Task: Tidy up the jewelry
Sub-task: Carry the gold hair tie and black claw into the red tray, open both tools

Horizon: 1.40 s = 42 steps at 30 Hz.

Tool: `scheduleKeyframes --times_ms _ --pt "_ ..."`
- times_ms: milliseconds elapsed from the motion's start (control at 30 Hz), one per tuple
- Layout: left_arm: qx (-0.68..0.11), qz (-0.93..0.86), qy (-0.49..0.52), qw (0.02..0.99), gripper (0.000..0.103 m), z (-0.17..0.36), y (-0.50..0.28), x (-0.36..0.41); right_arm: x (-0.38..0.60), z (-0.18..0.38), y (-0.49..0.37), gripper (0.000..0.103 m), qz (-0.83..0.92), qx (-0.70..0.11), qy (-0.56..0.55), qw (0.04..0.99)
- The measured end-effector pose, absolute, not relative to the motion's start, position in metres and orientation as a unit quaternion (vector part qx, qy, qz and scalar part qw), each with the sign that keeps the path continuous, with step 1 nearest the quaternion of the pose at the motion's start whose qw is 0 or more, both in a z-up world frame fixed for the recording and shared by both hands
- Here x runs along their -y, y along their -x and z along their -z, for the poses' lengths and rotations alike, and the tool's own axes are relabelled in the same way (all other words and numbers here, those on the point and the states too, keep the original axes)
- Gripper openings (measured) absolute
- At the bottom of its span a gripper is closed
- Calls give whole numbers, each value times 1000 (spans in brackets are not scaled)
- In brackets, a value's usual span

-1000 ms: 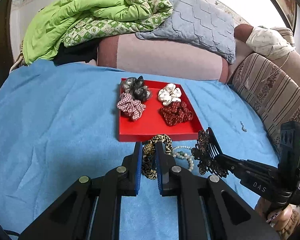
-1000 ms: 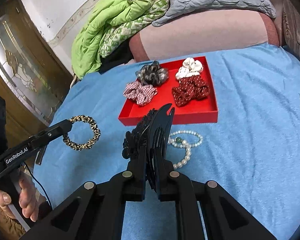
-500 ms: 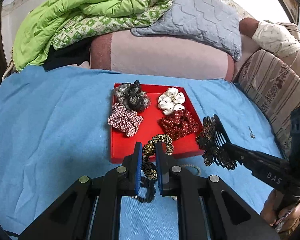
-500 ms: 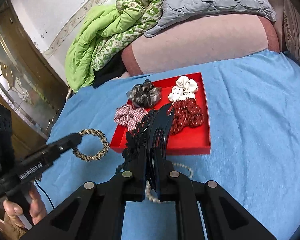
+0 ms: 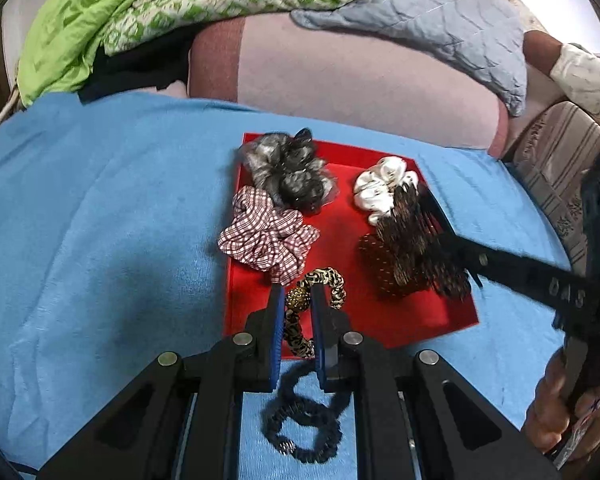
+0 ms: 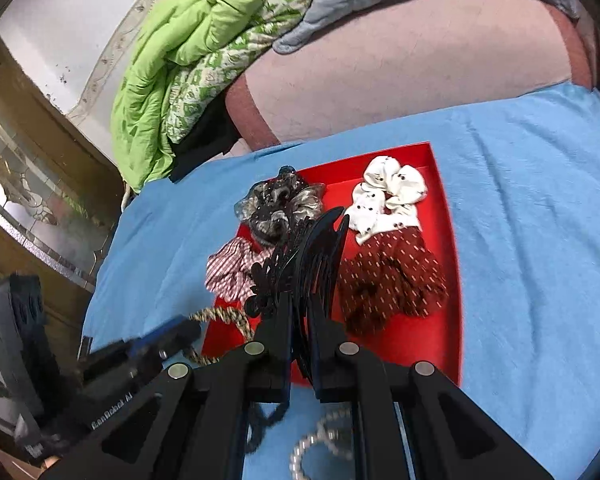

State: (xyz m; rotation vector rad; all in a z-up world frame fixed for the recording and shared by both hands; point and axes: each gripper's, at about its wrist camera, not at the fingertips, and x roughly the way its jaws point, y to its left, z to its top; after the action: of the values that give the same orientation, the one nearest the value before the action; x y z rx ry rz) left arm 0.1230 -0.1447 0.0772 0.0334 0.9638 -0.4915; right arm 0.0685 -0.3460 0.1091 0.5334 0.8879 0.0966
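Left wrist: red tray [image 5: 456, 312] holds four scrunchies; left gripper [image 5: 296, 304] pinches leopard hair tie [image 5: 328, 284] over tray's near edge. Right wrist: right gripper [image 6: 300, 312] clamps black hair claw [image 6: 312, 252] above tray [image 6: 448, 240].

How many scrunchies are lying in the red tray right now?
4. Grey-black scrunchie at the tray's far left, checked one nearer on the left, white one far right, dark red dotted one near right. The held hair clip may hide more.
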Motion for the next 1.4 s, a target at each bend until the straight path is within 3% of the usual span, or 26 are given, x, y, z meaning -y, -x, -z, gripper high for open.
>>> scheduleKeyframes --times_ms 433,1033,1100,1200,1400 --pt "-474 230 -12 850 12 -51 -141 153 354 -66 -133 8 -35 -451 -283 846" --pt "-481 226 -11 847 13 -41 -143 152 357 -49 -138 9 -30 -459 -284 841" --pt "-479 225 -7 848 21 -44 -142 150 357 -48 -138 13 -29 -459 -285 841" --pt "-473 223 -1 852 36 -52 -139 145 357 -50 -138 27 -25 -460 -285 841" --pt "-460 212 1 862 38 -72 -125 134 358 -69 -130 29 -25 -446 -277 851"
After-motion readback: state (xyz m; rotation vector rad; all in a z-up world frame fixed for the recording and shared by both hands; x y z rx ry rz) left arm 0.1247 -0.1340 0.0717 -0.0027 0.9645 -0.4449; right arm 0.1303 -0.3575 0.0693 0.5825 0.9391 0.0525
